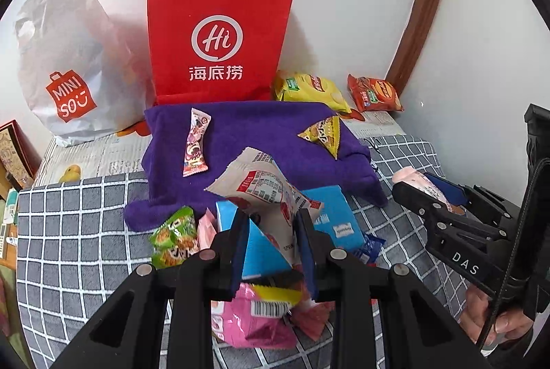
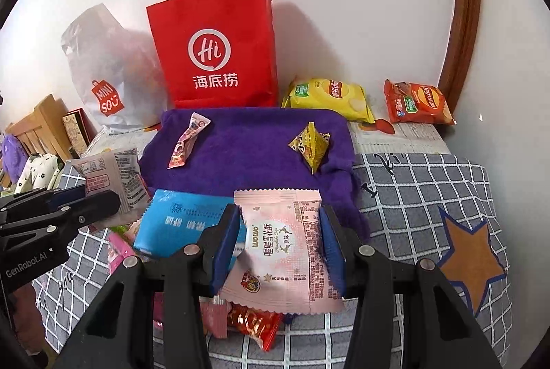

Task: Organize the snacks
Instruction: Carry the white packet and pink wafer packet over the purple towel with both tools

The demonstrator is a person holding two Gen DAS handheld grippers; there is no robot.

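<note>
While I held both grippers over the checked bedcover [image 2: 429, 183], each one had its fingers closed on a snack. My left gripper [image 1: 273, 248] pinched a grey-white packet [image 1: 261, 187] by its lower end, so that the packet stood tilted above the near edge of the purple towel [image 1: 254, 142]. My right gripper [image 2: 280, 248] clamped a pale pink wowo packet [image 2: 285, 248] flat between its blue finger pads [image 2: 227, 242], just in front of the towel's near edge.

On the towel lay two snacks, well apart: a pink stick-shaped packet [image 2: 187, 142] toward its left side and a yellow pyramid-shaped packet [image 2: 311, 142] toward its right side. Behind the towel, a red paper bag [image 2: 215, 49] stood upright against the wall. Left of that bag leaned a white Miniso bag [image 2: 110, 87]. Behind the towel's right corner lay a yellow crisp bag [image 2: 330, 97], and farther right of it an orange crisp bag [image 2: 417, 102], both near the wall.

In front of the towel, a light blue packet [image 2: 178, 221] lay partly beneath the held pink one. Around it sat a loose heap: a green packet [image 1: 173, 238] at the towel's near left corner, a bright pink packet [image 1: 251, 321] below my left gripper, and a red wrapper [image 2: 252, 322] below my right one.
</note>
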